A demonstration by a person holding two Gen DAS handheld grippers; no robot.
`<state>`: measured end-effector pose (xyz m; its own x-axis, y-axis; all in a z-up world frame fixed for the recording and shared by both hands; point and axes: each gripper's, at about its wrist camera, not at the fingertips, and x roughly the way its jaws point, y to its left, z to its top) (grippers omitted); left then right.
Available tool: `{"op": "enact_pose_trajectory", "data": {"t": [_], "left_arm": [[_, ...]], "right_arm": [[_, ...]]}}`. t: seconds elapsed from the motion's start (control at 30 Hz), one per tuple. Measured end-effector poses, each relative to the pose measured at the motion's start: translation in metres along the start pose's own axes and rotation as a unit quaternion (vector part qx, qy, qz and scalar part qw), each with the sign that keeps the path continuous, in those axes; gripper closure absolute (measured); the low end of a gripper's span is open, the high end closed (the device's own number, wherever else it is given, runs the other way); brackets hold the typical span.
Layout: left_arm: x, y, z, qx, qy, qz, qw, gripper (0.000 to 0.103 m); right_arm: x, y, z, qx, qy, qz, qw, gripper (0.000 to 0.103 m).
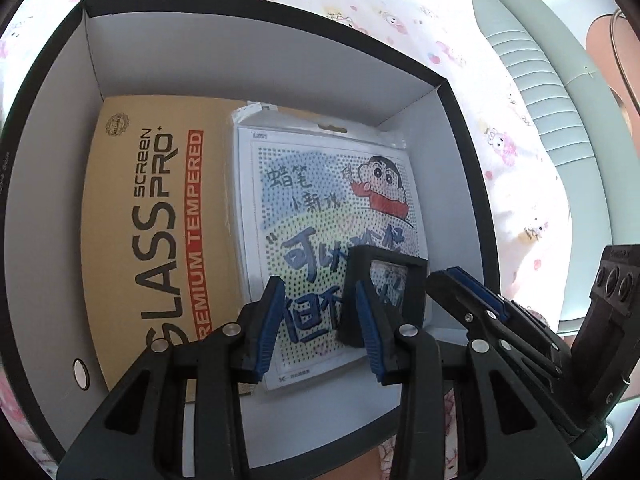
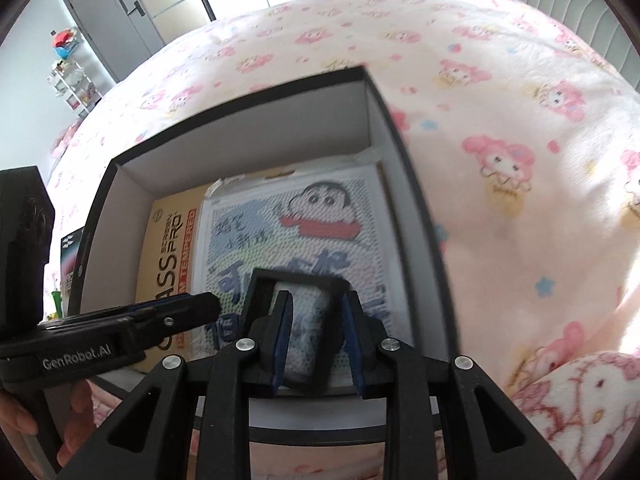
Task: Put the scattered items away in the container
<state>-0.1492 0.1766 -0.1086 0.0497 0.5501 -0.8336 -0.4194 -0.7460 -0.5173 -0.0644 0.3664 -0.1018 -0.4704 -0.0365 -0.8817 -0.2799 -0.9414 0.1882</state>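
A black-rimmed box (image 1: 256,12) (image 2: 248,92) with white walls lies on the bed. Inside it lie a tan "GLASS SCREEN PRO" package (image 1: 152,220) (image 2: 168,256) and a cartoon pegboard packet (image 1: 328,184) (image 2: 280,236). A small black frame (image 1: 384,254) (image 2: 296,278) rests tilted on the packet. My right gripper (image 2: 316,336) (image 1: 448,280) hangs over the frame. One finger overlaps the frame's opening and the other sits outside its right wall. I see no pad pressing on it. My left gripper (image 1: 320,312) (image 2: 208,304) stands open just left of the frame, with only the packet showing between its fingers.
The box sits on a sheet with a pink cartoon print (image 2: 500,140) (image 1: 360,8). A grey padded headboard (image 1: 540,80) runs along the right. A dark packet (image 2: 68,248) lies outside the box's left wall. A grey door and a shelf rack (image 2: 72,76) stand far off. A hand (image 2: 24,420) holds the left gripper.
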Motion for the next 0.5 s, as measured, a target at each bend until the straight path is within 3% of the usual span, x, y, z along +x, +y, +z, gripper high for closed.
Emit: {"op": "enact_pose_trajectory", "data": {"t": [0.33,0.5], "left_arm": [[0.024,-0.016,-0.015,0.001,0.046,-0.035,0.9983,0.068],[0.019,-0.011,-0.025,-0.008,0.056,-0.077,0.9955,0.068]], "right_arm": [[-0.004,-0.01,0.004,0.022,0.0,0.017,1.0,0.081],[-0.006,-0.015,0.004,0.031,-0.002,0.02,0.999,0.081]]}}
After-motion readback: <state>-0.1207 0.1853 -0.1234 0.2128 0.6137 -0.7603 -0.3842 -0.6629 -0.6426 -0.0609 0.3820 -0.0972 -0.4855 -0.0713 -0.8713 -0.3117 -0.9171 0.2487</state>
